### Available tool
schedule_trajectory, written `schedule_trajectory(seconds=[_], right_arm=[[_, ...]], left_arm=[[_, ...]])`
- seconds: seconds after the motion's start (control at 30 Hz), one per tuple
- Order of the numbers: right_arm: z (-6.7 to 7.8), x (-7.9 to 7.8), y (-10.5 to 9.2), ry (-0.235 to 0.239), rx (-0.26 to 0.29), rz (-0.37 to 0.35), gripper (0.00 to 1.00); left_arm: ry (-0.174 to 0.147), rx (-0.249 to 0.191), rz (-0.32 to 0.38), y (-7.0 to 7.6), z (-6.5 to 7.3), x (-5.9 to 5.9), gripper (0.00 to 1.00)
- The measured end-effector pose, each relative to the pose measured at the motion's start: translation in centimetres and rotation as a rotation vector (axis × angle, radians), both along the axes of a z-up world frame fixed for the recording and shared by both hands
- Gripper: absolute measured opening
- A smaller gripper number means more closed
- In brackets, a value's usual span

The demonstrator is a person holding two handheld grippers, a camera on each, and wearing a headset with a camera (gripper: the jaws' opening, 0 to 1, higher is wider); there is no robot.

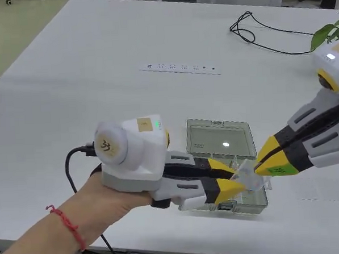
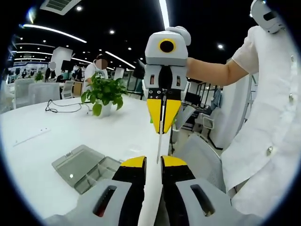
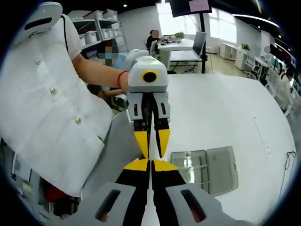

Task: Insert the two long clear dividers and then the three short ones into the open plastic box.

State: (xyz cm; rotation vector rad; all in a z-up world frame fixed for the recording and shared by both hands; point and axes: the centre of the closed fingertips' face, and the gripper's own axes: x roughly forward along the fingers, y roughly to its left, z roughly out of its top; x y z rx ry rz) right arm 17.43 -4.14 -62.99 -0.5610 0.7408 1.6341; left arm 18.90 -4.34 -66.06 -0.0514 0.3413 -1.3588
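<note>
- One clear divider (image 1: 249, 174) was in sight: a thin, see-through plastic sheet, glinting pale at its edges, held in the air at lower right of centre in the head view, just above the near part of the box. In the left gripper view it showed edge-on as a fine bright line (image 2: 160, 140). Whether it was a long or a short one could not be told.
- One plastic box (image 1: 244, 205) stood open on the white table (image 1: 99, 79), clear and rectangular. Its lid (image 1: 220, 140) lay flat beyond the base, at centre right of the head view.
- Two grippers met nose to nose over the box.
- The right gripper (image 1: 256, 167) came in from the right edge of the frame, its yellow-tipped jaws pinched onto the divider's upper end.
- The left gripper (image 1: 239, 178) reached in from lower left, held in a hand (image 1: 113, 201). Its jaws stood a little apart with the divider's other end lying in the gap, as its own view (image 2: 154, 161) showed.
- One power strip (image 1: 180, 68) lay at upper centre, and one black cable (image 1: 255, 28) at upper right.
</note>
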Motion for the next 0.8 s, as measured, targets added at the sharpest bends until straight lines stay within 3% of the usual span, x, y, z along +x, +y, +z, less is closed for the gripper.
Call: schedule_trajectory(seconds=[0.4,0.8], right_arm=[[-0.2,2.5,0.0,-0.035,0.004,-0.038,0.03],[-2.0,5.2,1.1,-0.076,-0.018,-0.067,0.03]], left_arm=[[-0.005,0.064,0.063,2.5,-1.5,0.5,0.24],[-0.012,0.116,0.142,4.6,-2.7,1.7,0.46]])
